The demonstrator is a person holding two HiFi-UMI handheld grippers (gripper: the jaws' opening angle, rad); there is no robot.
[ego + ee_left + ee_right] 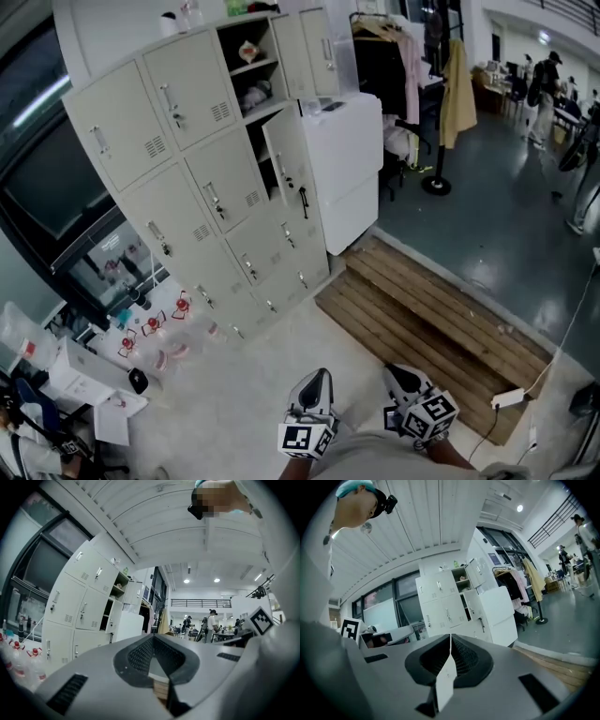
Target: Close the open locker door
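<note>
the fingers of the left gripper (153, 638) met at their tips and clamped nothing. lower down, a narrow slit between them let a strip of wood show through. the fingers of the right gripper (450, 637) were pressed together as well, with no object caught along the seam. in the head view we held both grippers low and close to the body, side by side. their marker cubes sat nearest us and their tips pointed towards the lockers, well apart from them.

ahead of the tips lay a pale floor (253, 394), and to the right of it a low brown slatted wooden pallet (422, 314). beyond stood the tall pale grey metal locker bank (187, 159). its open pale grey locker door (289, 169) hung in the right-hand column at mid height. it was swung outwards towards a white boxy cabinet (349, 159) just beside it, and a black strap (303, 202) dangled from its handle. above it another door (319, 52) also stood ajar, beside shelves holding small items. clear plastic bottles with red caps (155, 328) stood on the floor at the foot of the lockers, to the left. a rack of hanging clothes (427, 66) stood further right.
</note>
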